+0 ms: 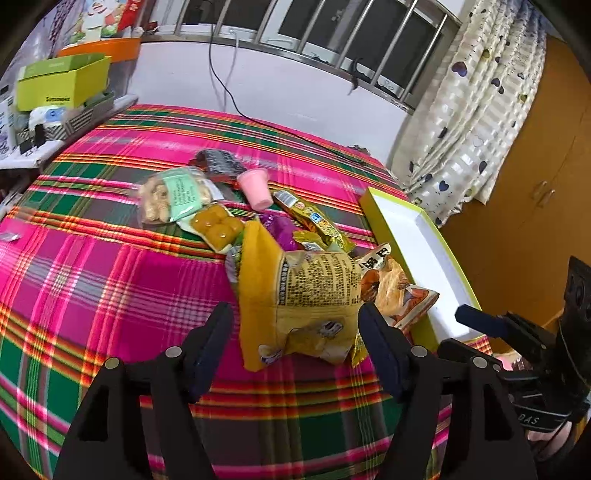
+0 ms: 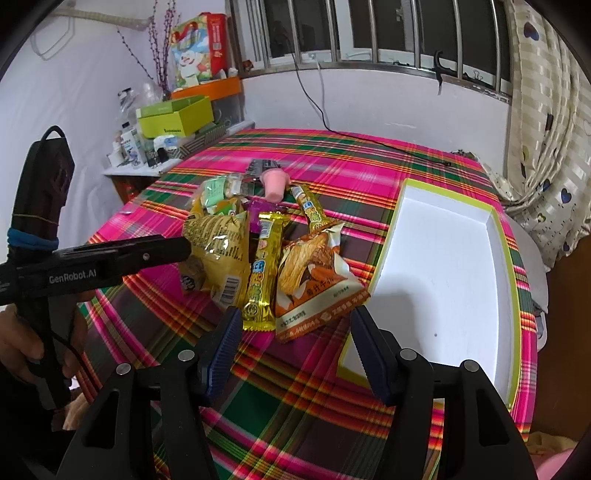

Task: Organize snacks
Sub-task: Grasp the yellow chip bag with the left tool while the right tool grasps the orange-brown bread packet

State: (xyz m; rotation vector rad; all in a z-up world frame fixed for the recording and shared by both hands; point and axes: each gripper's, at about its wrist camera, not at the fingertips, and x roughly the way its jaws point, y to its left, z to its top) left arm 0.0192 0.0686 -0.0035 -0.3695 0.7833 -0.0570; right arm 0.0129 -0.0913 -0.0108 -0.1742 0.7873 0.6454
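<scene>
Left tool [image 1: 295,325] gapes around yellow snack bag [image 1: 295,295], beside tray [image 1: 424,251]

White wall [image 2: 369,107], barred window [image 2: 369,29], heart-print curtain [image 1: 476,110], wooden cabinet [image 1: 535,177].

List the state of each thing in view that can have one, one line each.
Left gripper: open, around the yellow crinkled snack bag.
Right gripper: open, empty.
White tray with lime-green rim: empty.
Pink plastic jelly cup: tipped over.
Orange foil snack packet: lying flat.
</scene>
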